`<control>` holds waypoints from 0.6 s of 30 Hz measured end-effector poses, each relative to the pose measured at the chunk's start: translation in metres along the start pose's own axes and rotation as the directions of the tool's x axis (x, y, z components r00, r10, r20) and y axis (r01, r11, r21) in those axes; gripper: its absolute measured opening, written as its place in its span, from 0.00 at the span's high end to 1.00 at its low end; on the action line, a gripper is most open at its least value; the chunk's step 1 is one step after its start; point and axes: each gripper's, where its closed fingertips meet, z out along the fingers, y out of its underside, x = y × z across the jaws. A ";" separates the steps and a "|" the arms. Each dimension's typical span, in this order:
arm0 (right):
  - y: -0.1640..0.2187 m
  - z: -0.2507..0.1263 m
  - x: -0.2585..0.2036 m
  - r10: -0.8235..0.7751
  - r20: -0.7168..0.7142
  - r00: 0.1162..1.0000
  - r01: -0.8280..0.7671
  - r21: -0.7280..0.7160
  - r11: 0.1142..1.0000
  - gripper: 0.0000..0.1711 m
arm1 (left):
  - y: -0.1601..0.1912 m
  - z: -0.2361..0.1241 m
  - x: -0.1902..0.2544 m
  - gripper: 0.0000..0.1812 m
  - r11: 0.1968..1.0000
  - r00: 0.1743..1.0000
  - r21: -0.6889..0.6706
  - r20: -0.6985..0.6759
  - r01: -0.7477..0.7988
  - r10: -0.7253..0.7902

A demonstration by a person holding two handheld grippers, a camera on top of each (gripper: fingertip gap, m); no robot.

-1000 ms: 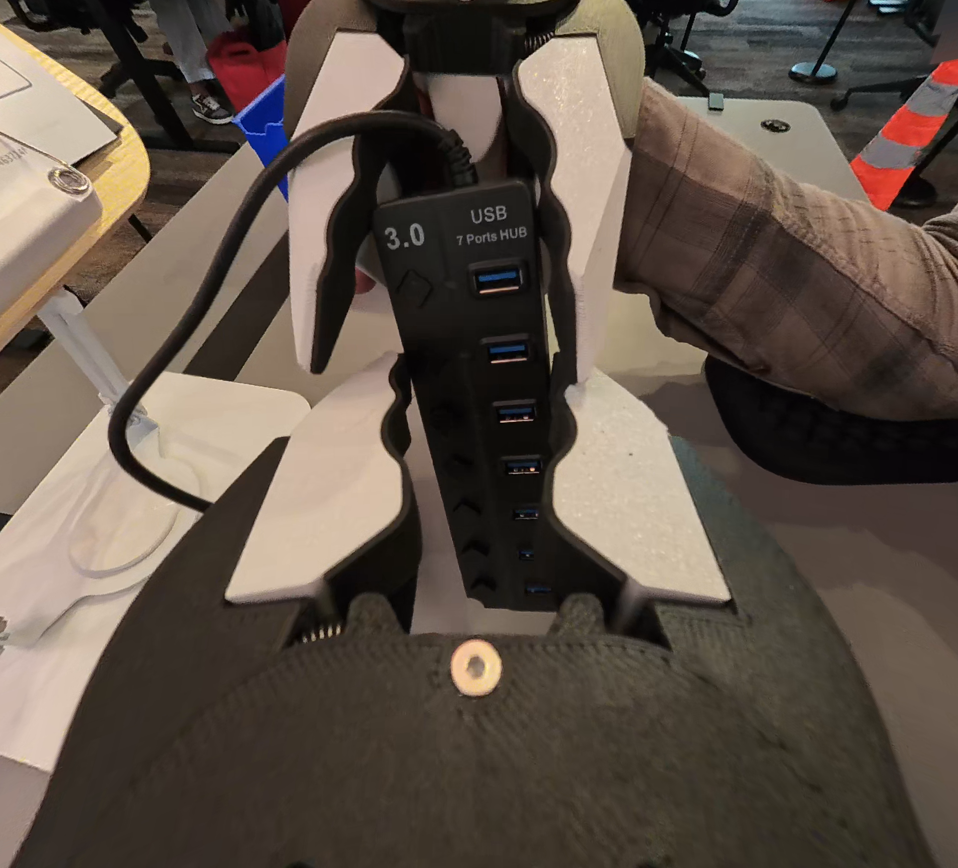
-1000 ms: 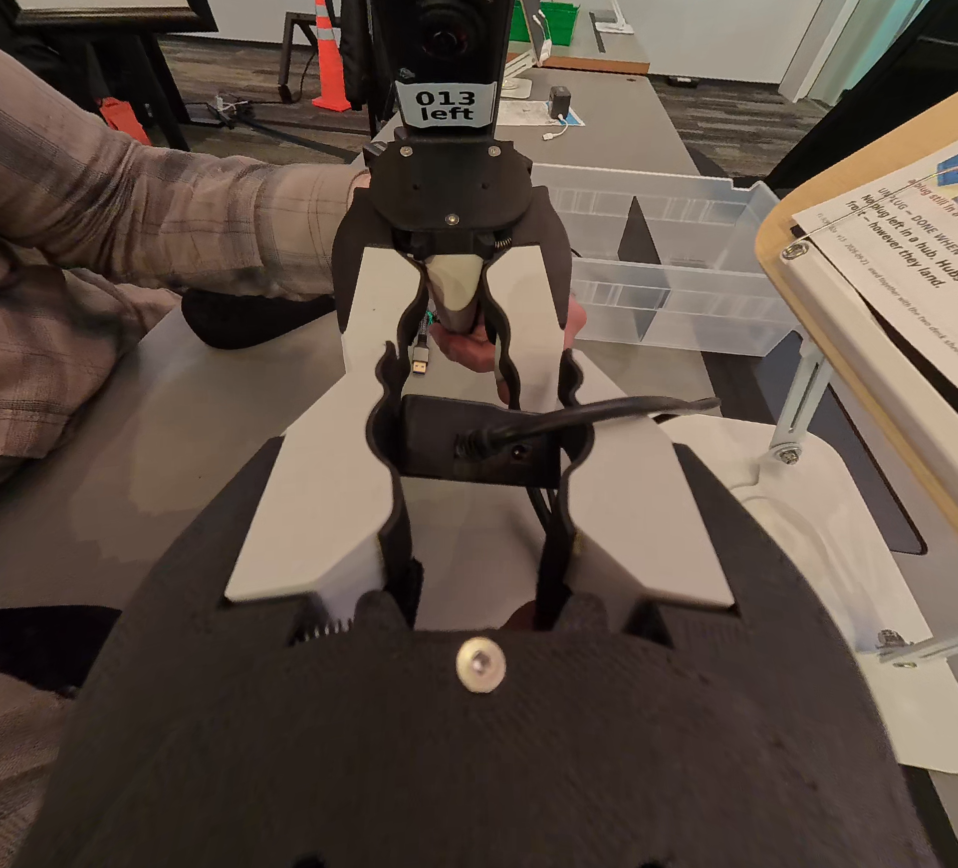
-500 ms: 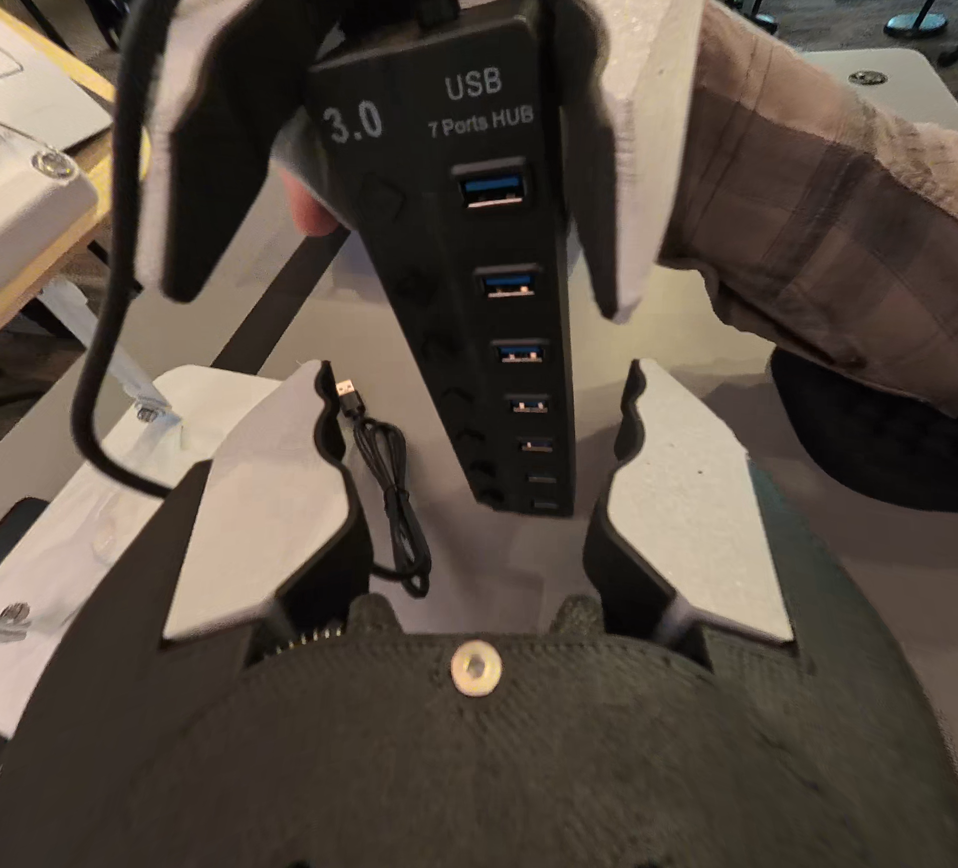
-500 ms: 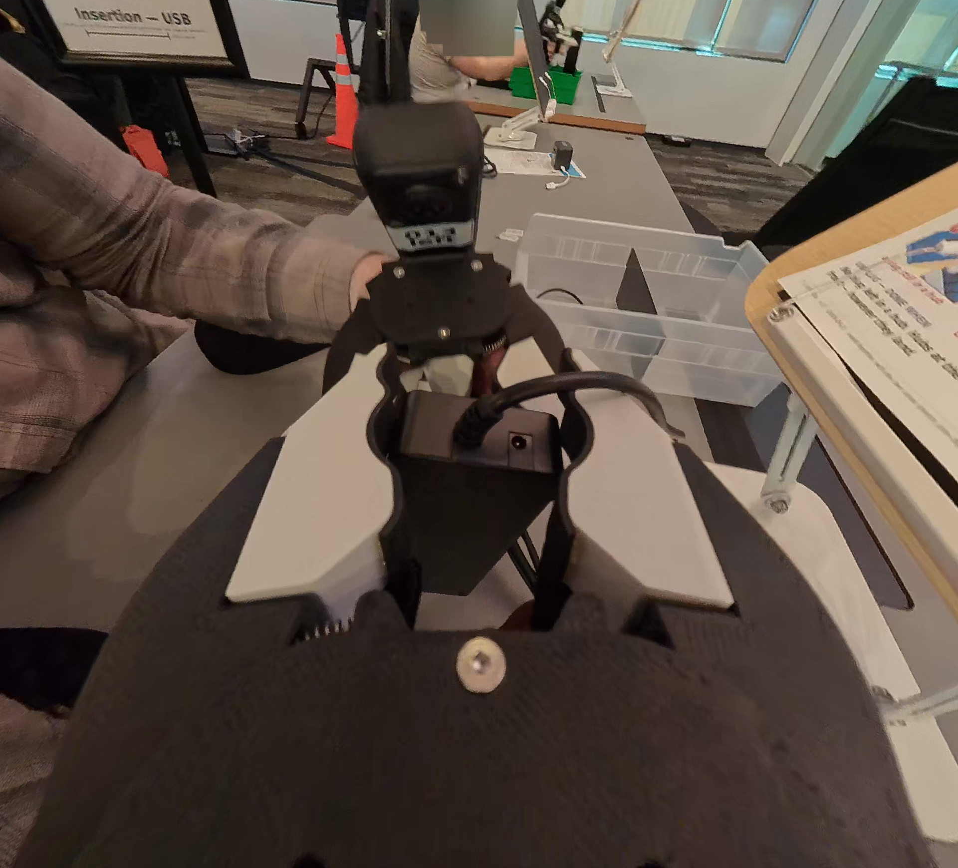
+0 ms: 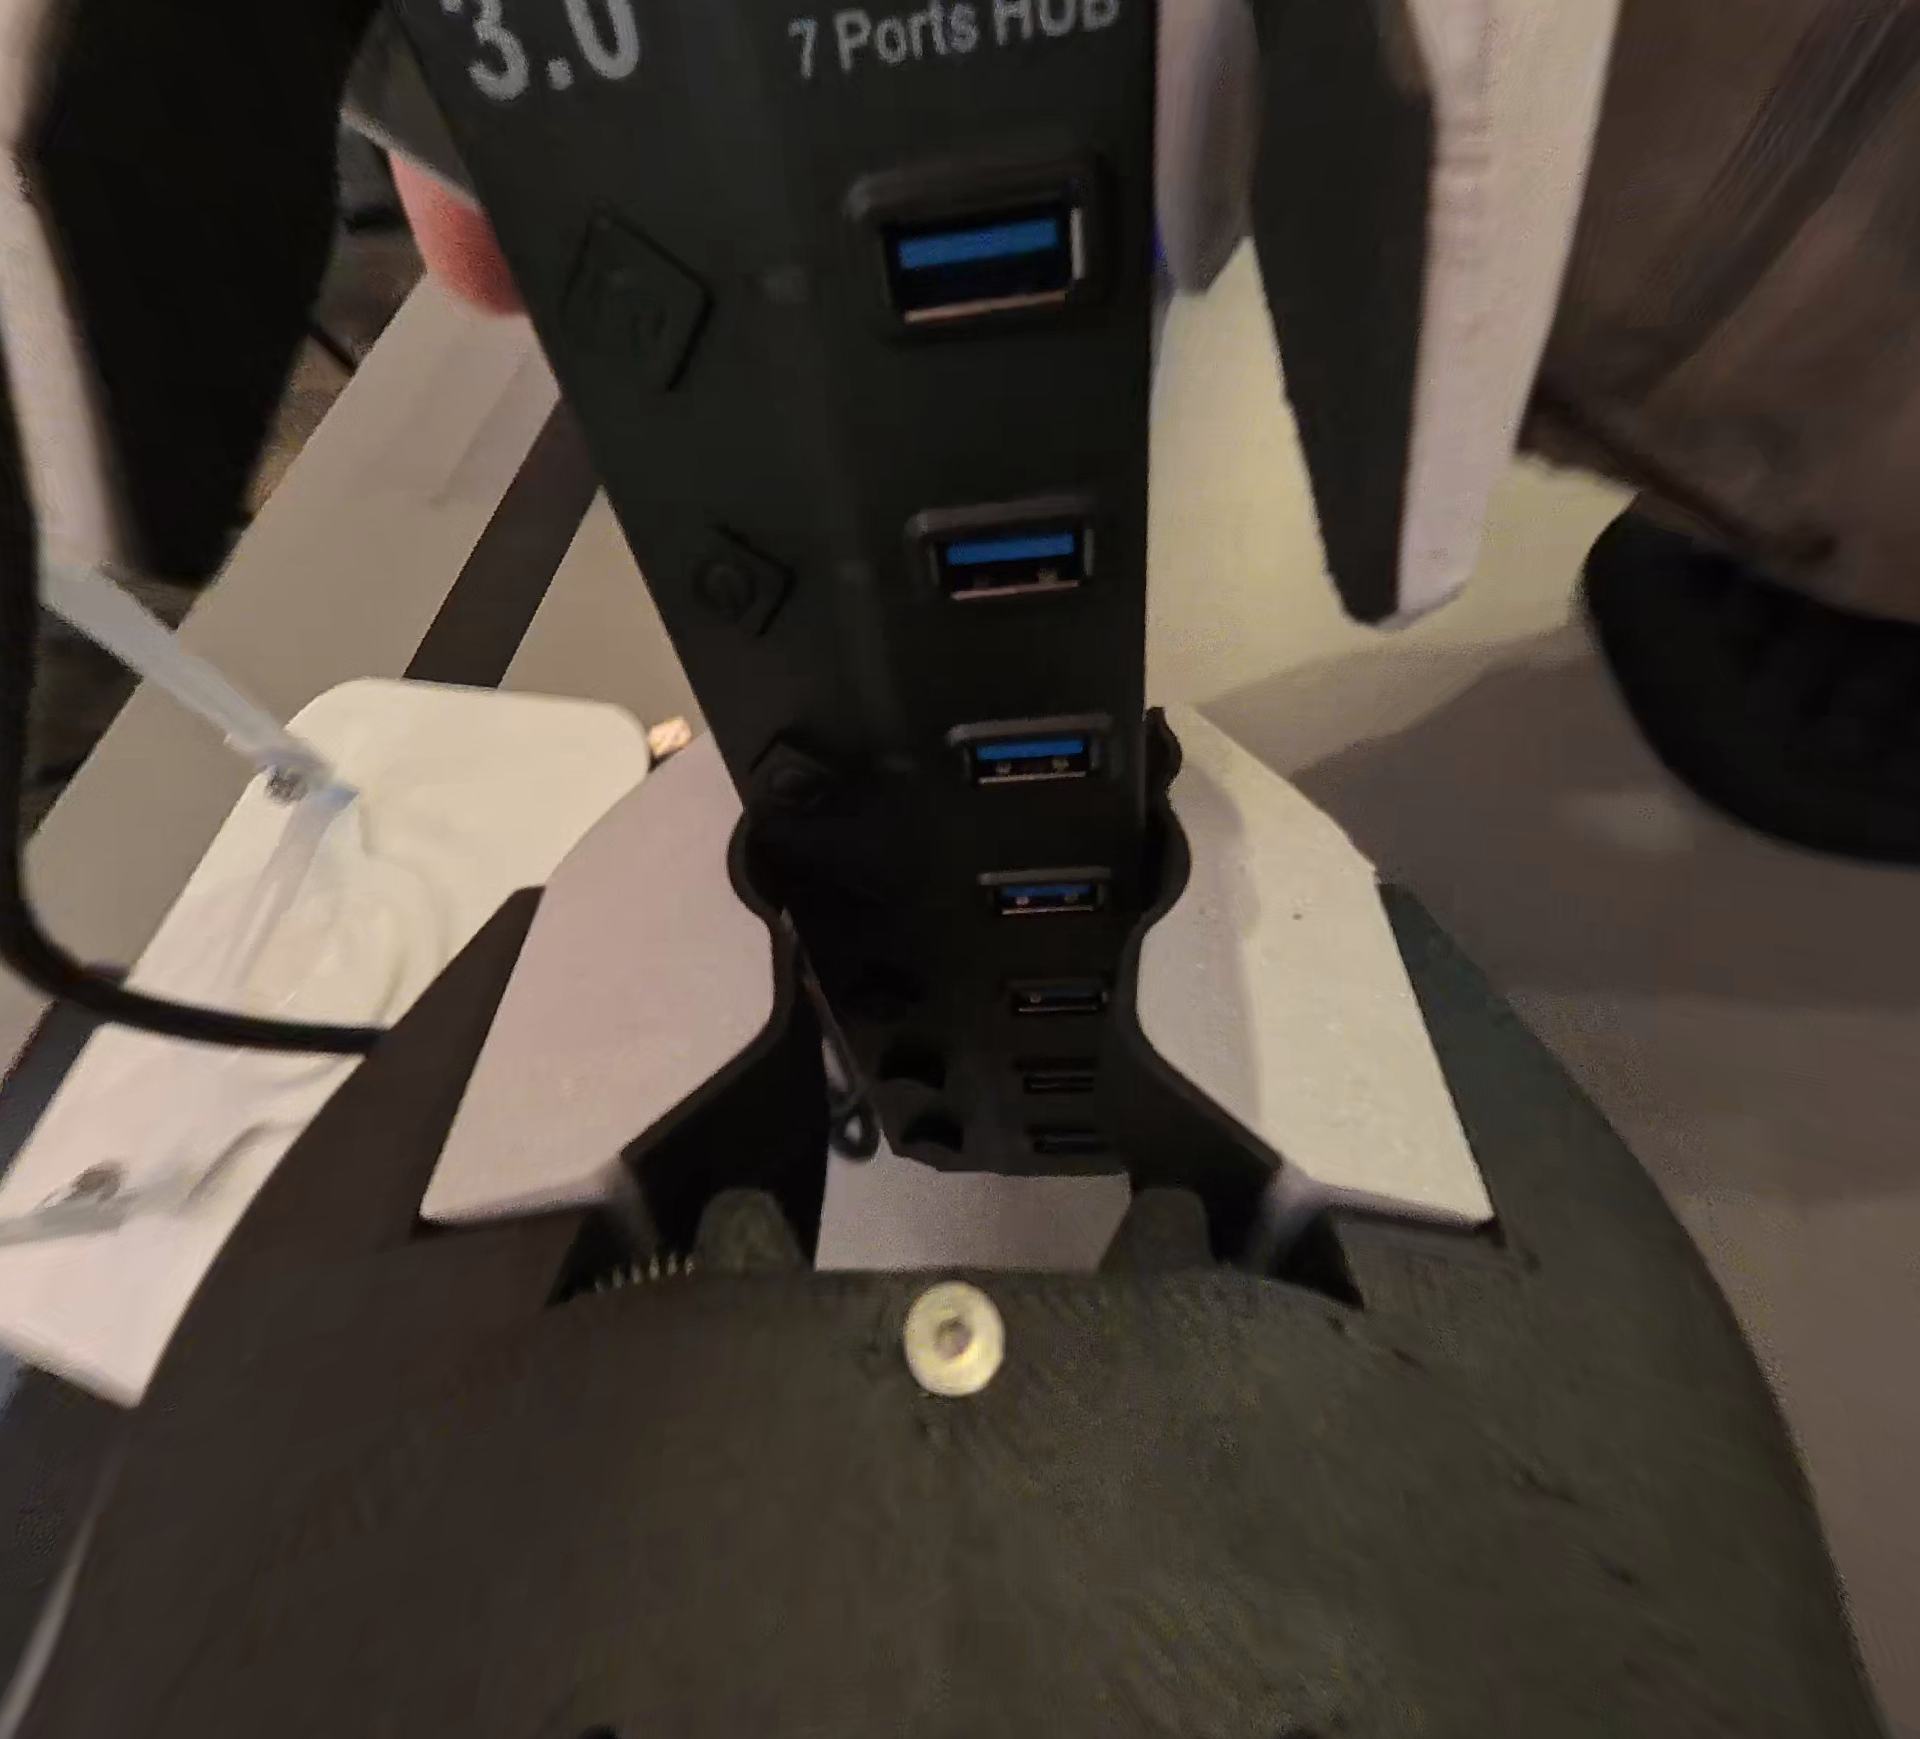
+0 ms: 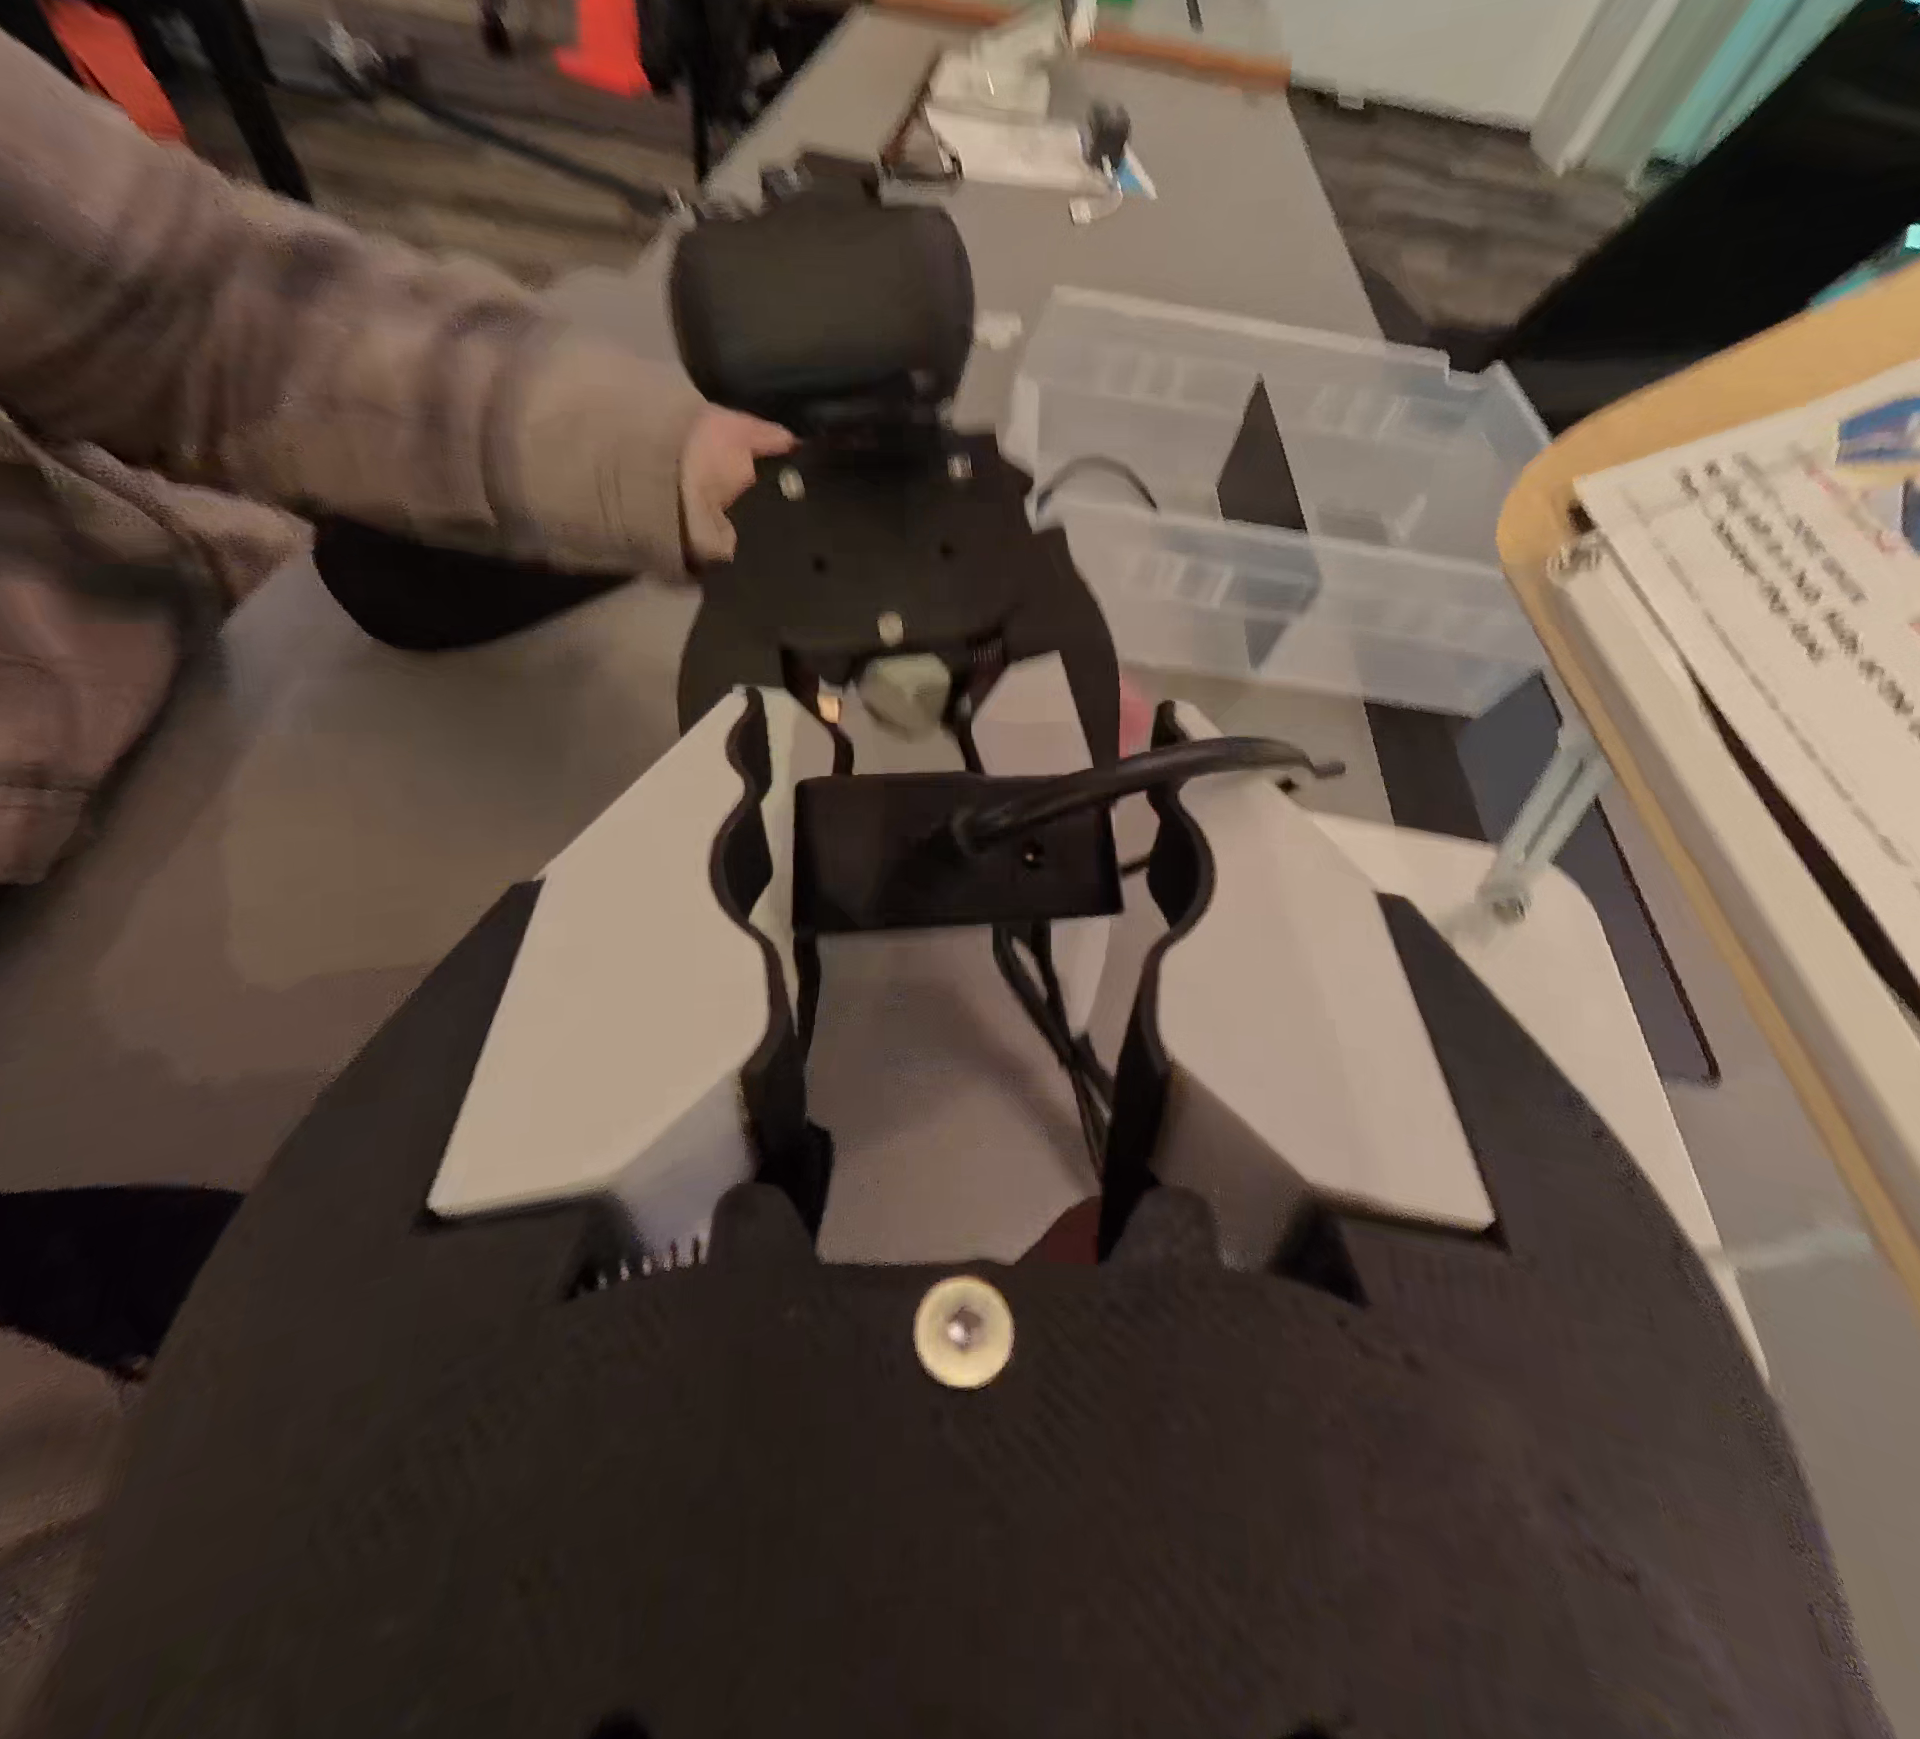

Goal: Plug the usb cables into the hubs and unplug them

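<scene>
**Left wrist view.** The left gripper [image 5: 954, 796] is clamped on the lower end of the black hub [image 5: 831, 463]. Both fingers touch its long sides, level with ports 3 and 4 counting from the cord end. The hub is lifted clear of the desk [image 5: 1558, 858], port face towards the camera. The right gripper [image 5: 779, 572] stands around the cord end with its fingers apart and a gap on each side.

Counts:
- 1 hub
- 7 ports, all vacant
- 1 thick hub cord [image 5: 208, 1029], trailing over the white stand base [image 5: 416, 806] near the desk's left edge
- 1 thin cable, partly hidden under the hub

The square buttons can't be counted in full because the lower ones are in shadow.

**Right wrist view.** This confirms the right gripper is spread, with daylight on both sides of the hub's end face. A thin USB cable [image 6: 1049, 1024] lies on the desk beneath it. I can't tell whether it is 1 cable or 2. There is 1 clear bin [image 6: 1299, 546] towards the desk's far right, well apart.

**Step in hand (judgement).** The hub is passing to a left-only hold, which frees the right gripper for the cable. Points for doing it well:
- Keep the left squeeze firm, as the thick cord may twist the hub.
- Hold the port face steady.
- Back the right gripper straight off without snagging the cord.
- Take the cable close behind its plug.
</scene>
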 end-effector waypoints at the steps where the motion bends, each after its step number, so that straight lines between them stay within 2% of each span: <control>1: 0.007 0.001 0.001 0.006 -0.017 1.000 -0.007 -0.060 0.998 0.56 | 0.007 -0.005 -0.002 0.64 0.997 0.999 -0.066 0.011 -0.032 0.033; 4: 0.025 0.005 0.001 0.010 -0.057 0.998 -0.022 -0.220 0.975 0.56 | 0.025 -0.019 -0.008 0.64 0.962 0.992 -0.251 0.037 -0.109 0.122; 6: 0.031 0.009 0.000 -0.005 -0.060 0.998 -0.012 -0.280 0.960 0.57 | 0.029 -0.026 -0.008 0.64 0.945 0.990 -0.304 0.032 -0.120 0.136; 16: 0.043 0.023 -0.008 -0.030 -0.020 0.999 0.020 -0.391 0.920 0.52 | 0.031 -0.035 0.000 0.65 0.929 0.991 -0.345 -0.021 -0.134 0.135; 18: 0.047 0.025 -0.010 -0.021 -0.001 1.000 0.019 -0.409 0.912 0.62 | 0.035 -0.036 -0.004 0.65 0.919 0.990 -0.369 -0.011 -0.137 0.144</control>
